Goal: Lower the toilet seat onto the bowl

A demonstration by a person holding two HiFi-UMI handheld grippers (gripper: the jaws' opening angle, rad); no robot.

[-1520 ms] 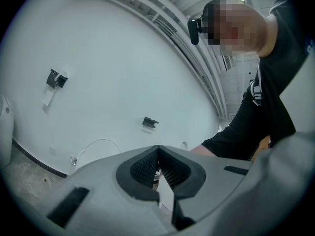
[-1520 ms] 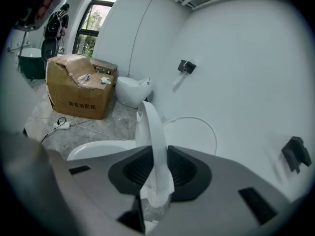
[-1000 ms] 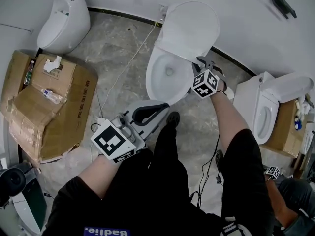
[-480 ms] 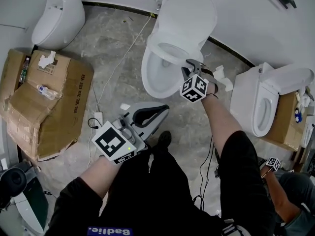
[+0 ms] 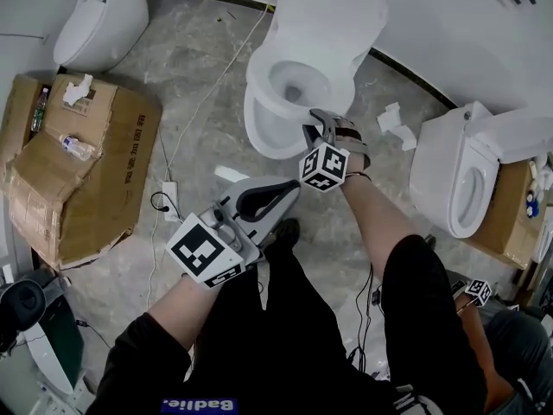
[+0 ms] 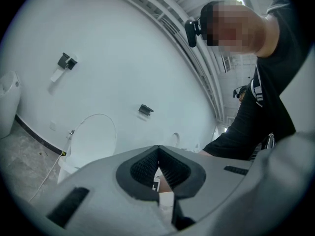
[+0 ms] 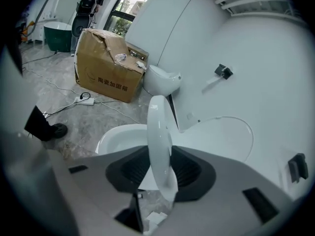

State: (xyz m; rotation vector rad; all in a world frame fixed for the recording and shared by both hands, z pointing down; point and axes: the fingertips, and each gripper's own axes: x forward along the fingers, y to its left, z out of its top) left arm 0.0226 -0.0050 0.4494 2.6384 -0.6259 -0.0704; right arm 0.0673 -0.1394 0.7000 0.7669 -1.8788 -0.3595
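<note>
**Seat half-way home.** The right tongs (image 7: pixel 160 163), low in the middle of the right gripper view, stand apart around the front rim of a thin white plastic toilet seat (image 7: pixel 158 127). Their jaws have just been opening, and a dark pad shows on either side of the rim with no clear pressure on it. The toilet seat is seen edge-on and part-way down. It hangs between the raised white oval lid (image 7: pixel 216 141) at right and the white ceramic bowl (image 7: pixel 118 134) at left, and does not yet rest on the bowl. In the head view the same tongs (image 5: pixel 321 124) sit at the bowl's (image 5: pixel 259 124) near rim, upper middle of the frame. The left tongs (image 5: pixel 292 186), at centre, are closed on nothing, well apart from the toilet, above the mottled grey floor (image 5: pixel 190 85). A battered brown cardboard box (image 5: pixel 86 162) lies at left.

Doing this step well looks to be a matter of control. With the hold loosened, the seat could drop and slam, so the jaw under the rim should likely carry it down slowly along the hinge's arc until it lies flat. The tongs should then probably slip out toward the front before the rim pinches them against the ceramic.
</note>
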